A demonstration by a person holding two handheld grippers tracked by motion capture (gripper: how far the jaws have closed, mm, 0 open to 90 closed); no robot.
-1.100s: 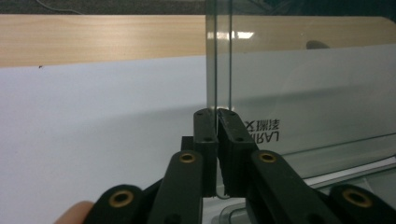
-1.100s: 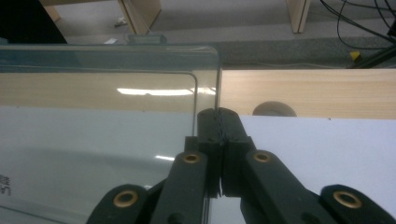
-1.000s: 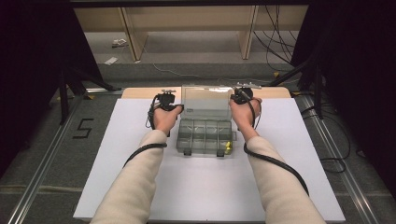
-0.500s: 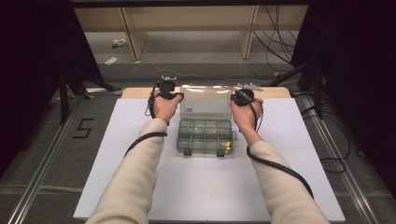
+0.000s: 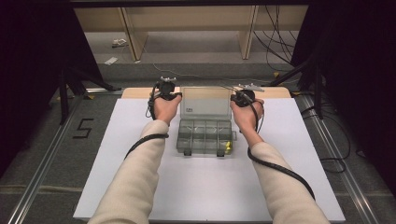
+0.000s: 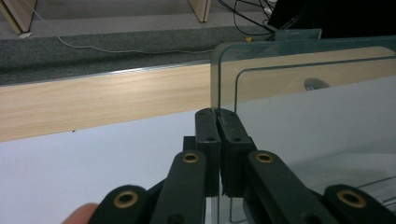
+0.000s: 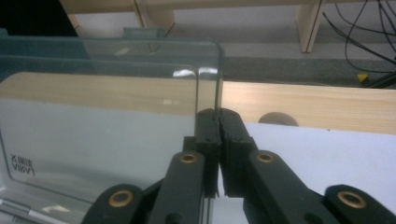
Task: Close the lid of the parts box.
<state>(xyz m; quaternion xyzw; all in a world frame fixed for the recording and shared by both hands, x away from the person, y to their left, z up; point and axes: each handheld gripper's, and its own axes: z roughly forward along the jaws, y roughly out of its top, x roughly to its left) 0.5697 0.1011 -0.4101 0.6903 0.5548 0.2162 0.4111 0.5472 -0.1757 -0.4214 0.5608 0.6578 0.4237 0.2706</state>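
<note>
1. The clear plastic compartment organiser box [image 5: 204, 136] sits mid-table on the white table sheet [image 5: 116, 154], a little toward the far side, with its transparent hinged lid [image 5: 206, 101] raised about upright at the far edge.
2. The left gripper [image 5: 173, 95] has its jaws pinched shut on the lid's left edge; in the left gripper view the lid edge [image 6: 215, 79] rises straight out from between the jaws.
3. The right gripper [image 5: 236, 99] does the same on the right edge, clamped tight on the lid edge [image 7: 219, 79].
4. Step in hand, my read: swinging the lid on its hinge with both sides held (opening or closing, can't tell from this).
5. The next move needs both hands to travel the same arc at the same rate, or the lid twists.
6. The base is unheld, so it may slide on the sheet.
</note>
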